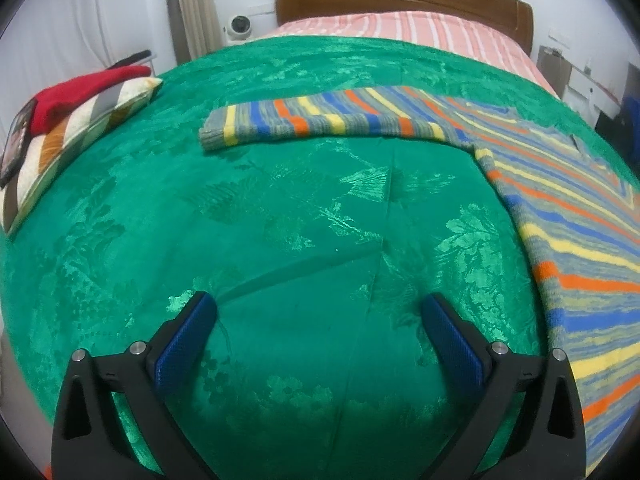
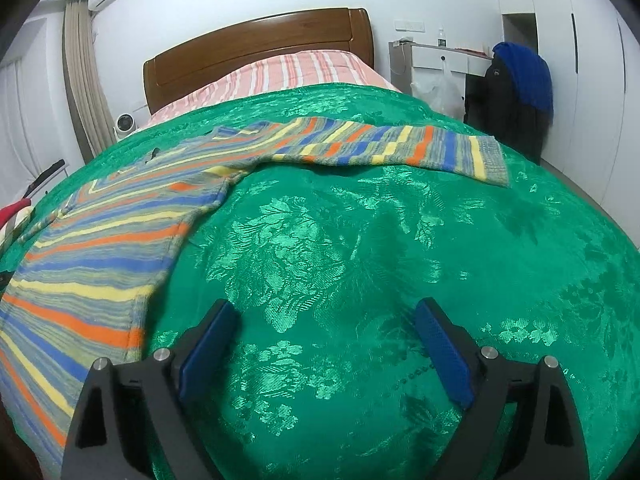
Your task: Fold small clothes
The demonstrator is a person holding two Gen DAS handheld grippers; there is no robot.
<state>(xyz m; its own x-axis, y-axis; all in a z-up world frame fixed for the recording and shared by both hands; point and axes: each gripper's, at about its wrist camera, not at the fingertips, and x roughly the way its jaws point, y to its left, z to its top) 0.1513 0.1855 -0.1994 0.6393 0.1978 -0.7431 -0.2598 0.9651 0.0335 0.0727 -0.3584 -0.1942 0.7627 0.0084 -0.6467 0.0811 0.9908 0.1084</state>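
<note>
A knitted sweater with blue, yellow, orange and grey stripes lies flat on the green bedspread [image 1: 280, 220]. In the left wrist view its body [image 1: 580, 240] runs down the right side and one sleeve [image 1: 320, 120] stretches left across the bed. In the right wrist view the body [image 2: 100, 248] fills the left side and the other sleeve [image 2: 380, 144] reaches right. My left gripper [image 1: 318, 304] hovers open over bare bedspread, left of the sweater's side edge. My right gripper [image 2: 325, 308] is open too, just right of the sweater's hem, with only green cloth [image 2: 360, 240] between its fingers.
A patterned pillow [image 1: 80, 132] at the bed's left edge carries a red cloth [image 1: 80, 96] and a phone [image 1: 16, 144]. Beyond lie a pink striped sheet [image 1: 400, 28] and a wooden headboard [image 2: 256, 48]. A chair draped with dark and blue clothes [image 2: 516, 92] stands right of the bed.
</note>
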